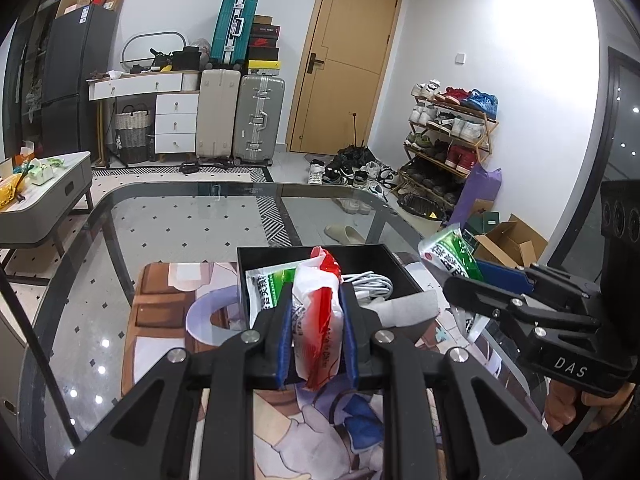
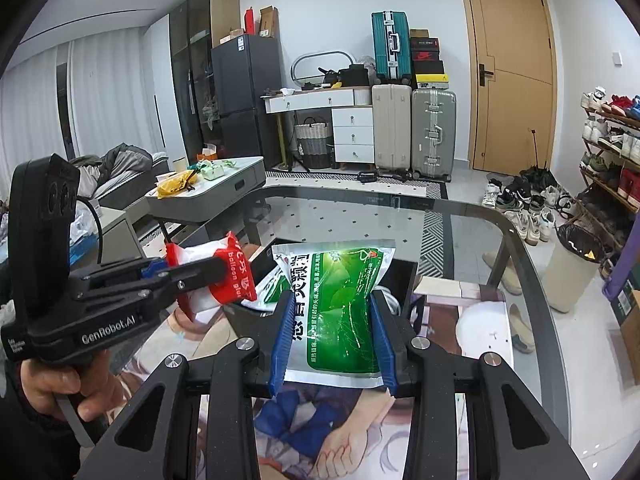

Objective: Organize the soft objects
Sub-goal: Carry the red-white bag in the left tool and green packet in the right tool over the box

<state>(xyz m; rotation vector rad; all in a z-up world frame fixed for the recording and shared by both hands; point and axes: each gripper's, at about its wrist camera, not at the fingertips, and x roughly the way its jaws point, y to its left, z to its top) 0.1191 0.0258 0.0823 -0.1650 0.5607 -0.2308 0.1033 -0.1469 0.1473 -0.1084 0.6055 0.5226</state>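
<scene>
My left gripper [image 1: 316, 304] is shut on a red and white soft packet [image 1: 318, 320], held just above the near edge of a black box [image 1: 400, 268]. The box holds a green and white packet [image 1: 266, 286] and a coiled white cable [image 1: 370, 284]. My right gripper [image 2: 332, 308] is shut on a green and white packet [image 2: 340, 304] and holds it over the box [image 2: 404, 280]. In the left wrist view the right gripper [image 1: 452, 276] is to the right of the box. In the right wrist view the left gripper [image 2: 224, 272] holds the red packet [image 2: 232, 276] at the left.
The box stands on a printed mat [image 1: 168, 312] on a glass table [image 1: 180, 216]. A grey cloth [image 1: 412, 308] lies by the box. A low grey side table [image 1: 60, 192] stands to the left. Suitcases [image 1: 240, 120], a shoe rack [image 1: 452, 140] and cardboard boxes [image 1: 508, 240] are beyond.
</scene>
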